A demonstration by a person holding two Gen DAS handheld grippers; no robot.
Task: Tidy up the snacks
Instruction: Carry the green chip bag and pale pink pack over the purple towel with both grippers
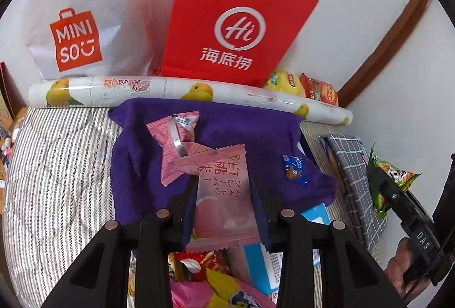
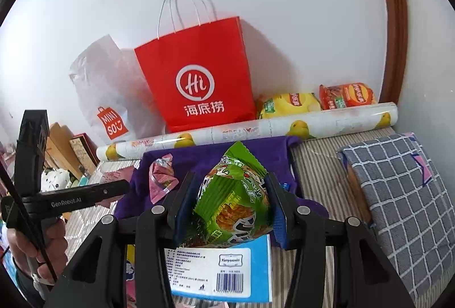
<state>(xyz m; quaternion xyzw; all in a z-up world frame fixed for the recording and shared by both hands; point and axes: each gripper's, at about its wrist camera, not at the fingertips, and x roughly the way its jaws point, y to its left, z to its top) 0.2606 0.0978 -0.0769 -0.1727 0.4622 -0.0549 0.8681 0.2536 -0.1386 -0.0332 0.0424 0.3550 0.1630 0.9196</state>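
Gripping a pink packet (image 1: 224, 202) between its fingers, the left gripper (image 1: 224, 199) hovers over a purple cloth (image 1: 270, 137), where a second pink packet (image 1: 176, 143) and a small blue wrapper (image 1: 295, 169) lie. The right gripper (image 2: 230, 202) clamps a green packet (image 2: 236, 194) (puffy, crinkled) above a blue-edged box (image 2: 216, 268).

Left gripper (image 1: 224, 202): fingers clamped on a held item. Right gripper (image 2: 231, 205): likewise clamped, raised, level.

red paper bag (image 2: 196, 80) | patterned roll (image 2: 247, 131); purple cloth (image 1: 216, 120); checked cushion (image 2: 403, 194)
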